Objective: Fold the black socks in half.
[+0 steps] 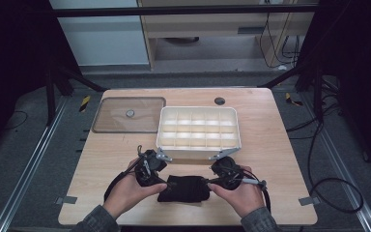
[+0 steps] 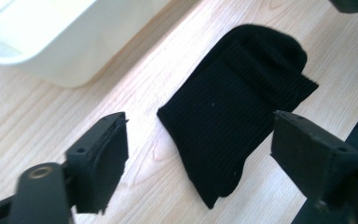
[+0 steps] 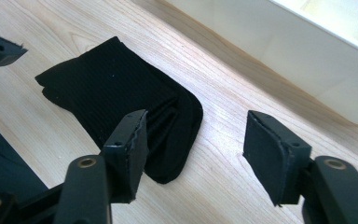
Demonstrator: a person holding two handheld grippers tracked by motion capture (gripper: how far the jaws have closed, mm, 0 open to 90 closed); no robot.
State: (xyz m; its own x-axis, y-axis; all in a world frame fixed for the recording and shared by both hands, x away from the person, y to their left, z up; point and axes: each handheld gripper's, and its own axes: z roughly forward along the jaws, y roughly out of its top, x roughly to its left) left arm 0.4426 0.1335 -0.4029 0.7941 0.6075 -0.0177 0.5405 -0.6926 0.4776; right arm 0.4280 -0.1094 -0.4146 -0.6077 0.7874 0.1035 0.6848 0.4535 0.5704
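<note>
I've got both hands low at the near edge of the table [image 1: 270, 130], and right between them lies the folded black sock [image 1: 183, 188], flat on the wood, around six o'clock from the white compartment box [image 1: 199, 147]. My left gripper [image 1: 165, 182] sits at the sock's nine o'clock side in the high view, my right gripper [image 1: 206, 181] at its three o'clock side, both tips just at the fabric's edges. Along my left gripper [image 2: 198, 154], the jaws stand wide apart, nothing pinched in them; the sock [image 2: 235, 109] lies on the table beyond and between them, its ribbed cuff end pointing toward one o'clock, clear of both pads as far as I can tell. A corner of the white box [image 2: 51, 42] sits off at eleven o'clock in that view. Along my right gripper [image 3: 193, 147], the jaws are again spread wide and empty; the sock [image 3: 116, 100] lies toward ten o'clock, its rounded folded edge passing behind the left-hand jaw, bare wood showing in the gap between the pads. The box wall [image 3: 307, 51] runs across at one o'clock. Over on the table's far left, at ten o'clock from the box, rests the clear lid [image 1: 129, 114], flat and well apart from the sock.
</note>
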